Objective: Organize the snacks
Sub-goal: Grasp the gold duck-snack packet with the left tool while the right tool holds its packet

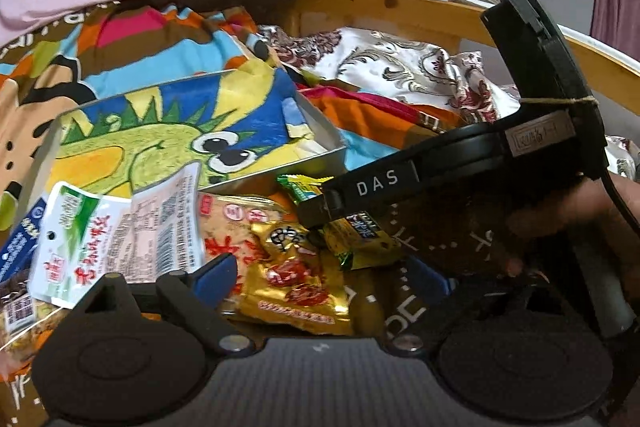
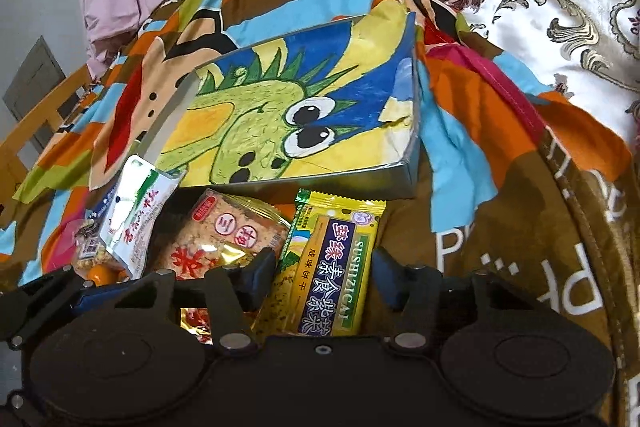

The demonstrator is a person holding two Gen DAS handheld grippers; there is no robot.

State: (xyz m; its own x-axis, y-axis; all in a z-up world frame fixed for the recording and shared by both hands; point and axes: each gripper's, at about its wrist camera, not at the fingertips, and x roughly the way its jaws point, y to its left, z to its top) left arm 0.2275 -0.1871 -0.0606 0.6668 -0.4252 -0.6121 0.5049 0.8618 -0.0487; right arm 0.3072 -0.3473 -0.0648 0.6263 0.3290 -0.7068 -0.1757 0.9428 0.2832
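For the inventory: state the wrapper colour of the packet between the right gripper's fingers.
Yellow-green with a purple label panel, clearest in the right wrist view.

Your right gripper (image 1: 320,223) hides half the yellow biscuit packet (image 1: 360,239); the blue packet (image 1: 18,247) is cropped.

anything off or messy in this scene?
Yes. The snack packets sit in a loose overlapping heap on the blanket in front of the dragon-print box, none inside it: the white pouch leans on the box edge, and the gold packet lies crumpled.
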